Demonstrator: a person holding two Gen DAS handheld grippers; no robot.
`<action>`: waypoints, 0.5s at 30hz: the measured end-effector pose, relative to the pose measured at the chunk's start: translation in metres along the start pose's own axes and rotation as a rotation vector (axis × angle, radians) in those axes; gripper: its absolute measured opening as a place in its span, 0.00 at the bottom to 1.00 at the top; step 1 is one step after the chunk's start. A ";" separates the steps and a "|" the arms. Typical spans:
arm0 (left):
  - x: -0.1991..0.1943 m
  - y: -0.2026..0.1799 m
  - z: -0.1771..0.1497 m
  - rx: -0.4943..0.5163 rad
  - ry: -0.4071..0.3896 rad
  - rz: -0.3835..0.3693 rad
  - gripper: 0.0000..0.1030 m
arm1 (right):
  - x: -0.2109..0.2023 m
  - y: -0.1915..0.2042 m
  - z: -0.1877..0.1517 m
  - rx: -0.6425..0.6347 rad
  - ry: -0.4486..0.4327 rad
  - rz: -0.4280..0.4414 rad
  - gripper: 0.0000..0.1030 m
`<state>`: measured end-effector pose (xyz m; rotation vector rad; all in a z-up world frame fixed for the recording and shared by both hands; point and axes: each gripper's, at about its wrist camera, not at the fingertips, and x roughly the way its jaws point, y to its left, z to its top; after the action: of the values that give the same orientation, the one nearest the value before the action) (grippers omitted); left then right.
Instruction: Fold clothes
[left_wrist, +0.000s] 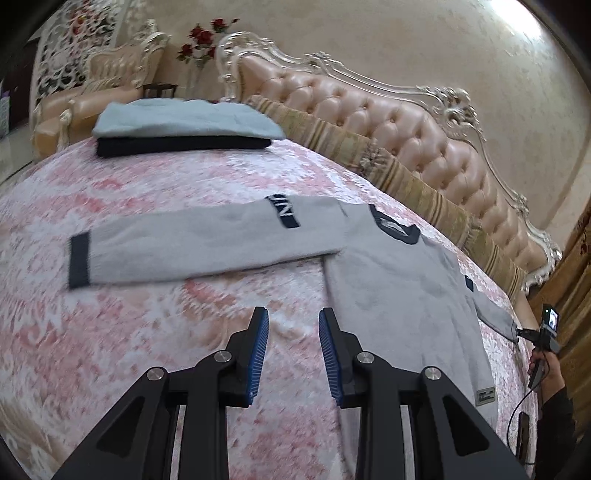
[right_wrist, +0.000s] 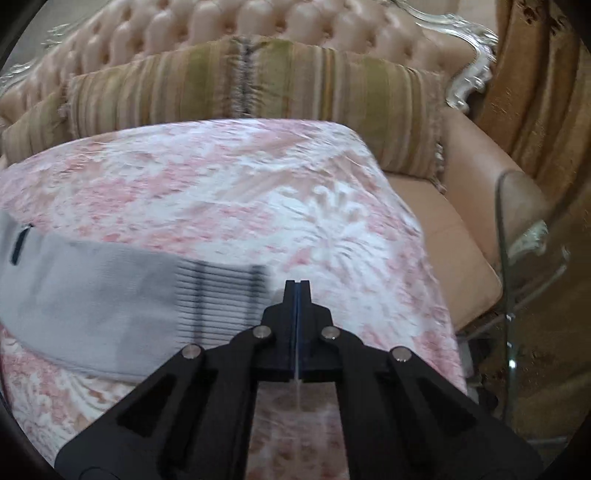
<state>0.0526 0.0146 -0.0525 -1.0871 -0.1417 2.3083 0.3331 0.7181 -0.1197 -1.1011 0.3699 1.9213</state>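
Observation:
A grey sweater with a navy collar lies flat on the pink patterned bedspread. Its left sleeve, with a navy cuff, stretches out to the left. My left gripper is open and empty, just above the bedspread near the sweater's left side. The right sleeve shows in the right wrist view, lying to the left of my right gripper. The right gripper's jaws are pressed together with nothing visible between them. It hovers just past the blurred sleeve cuff. The right gripper also shows in the left wrist view at the sleeve end.
A folded light blue garment lies on a folded dark one at the far left of the bed. Striped pillows line the tufted headboard. A glass side table stands beside the bed's right edge.

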 end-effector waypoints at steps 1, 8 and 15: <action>0.005 -0.004 0.007 0.016 -0.002 -0.001 0.29 | -0.001 -0.003 -0.001 0.001 0.002 0.003 0.00; 0.080 -0.057 0.081 0.287 0.003 -0.075 0.32 | -0.064 0.019 0.013 -0.012 -0.138 0.011 0.17; 0.205 -0.114 0.129 0.592 0.137 -0.173 0.32 | -0.114 0.155 0.042 -0.237 -0.271 0.405 0.86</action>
<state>-0.0931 0.2385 -0.0673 -0.8748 0.4558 1.9245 0.2125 0.5925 -0.0270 -0.9449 0.2292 2.4918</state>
